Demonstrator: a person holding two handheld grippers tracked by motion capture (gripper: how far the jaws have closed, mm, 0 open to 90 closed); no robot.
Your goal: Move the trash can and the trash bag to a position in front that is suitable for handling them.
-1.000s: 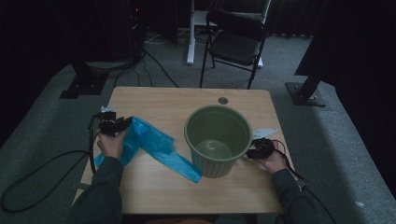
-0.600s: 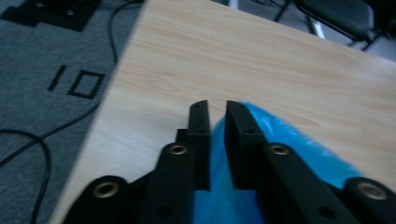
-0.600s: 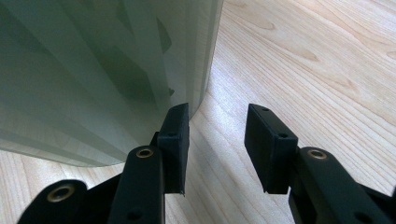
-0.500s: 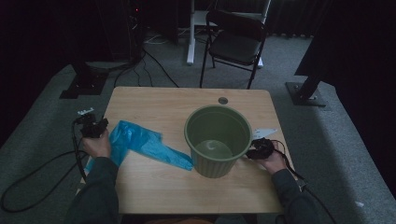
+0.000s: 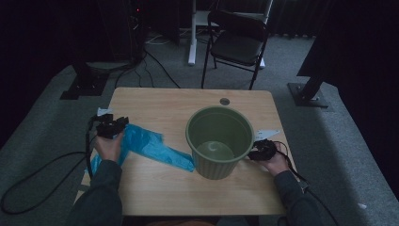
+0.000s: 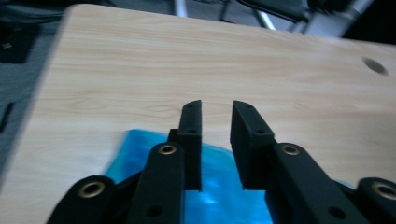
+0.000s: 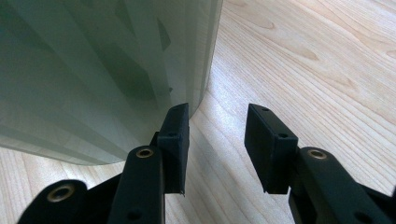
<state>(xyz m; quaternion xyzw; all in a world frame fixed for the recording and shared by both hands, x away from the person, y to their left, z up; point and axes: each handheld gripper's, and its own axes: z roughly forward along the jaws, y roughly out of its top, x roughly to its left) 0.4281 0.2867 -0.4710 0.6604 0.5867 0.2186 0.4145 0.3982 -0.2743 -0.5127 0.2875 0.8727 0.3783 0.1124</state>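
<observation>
Since the earlier frame, your left gripper (image 5: 113, 126) sits a little farther in over the table's (image 5: 164, 101) left edge than half a second ago, and the blue plastic bag (image 5: 150, 147) lies slightly shifted with it, its long tail reaching toward 4 o'clock until it meets the foot of the green bin (image 5: 220, 141). Your right gripper (image 5: 261, 149) and the bin match their earlier positions.

Left gripper view: the jaws of the left gripper (image 6: 216, 140) stand released, a narrow gap between them with bare wood showing through; the bag (image 6: 212, 186) lies beneath and behind them, and whether it touches them cannot be told.

Right gripper view: the jaws of the right gripper (image 7: 215, 149) stand parted and grasp nothing; the bin's ribbed wall (image 7: 107, 70) rises just beside the left jaw, at 10 o'clock.

High view: the bin stands upright right of the table's centre, with your right hand (image 5: 274, 162) at its 3 o'clock. A folding chair (image 5: 237, 44) stands beyond the table at 12 o'clock.
</observation>
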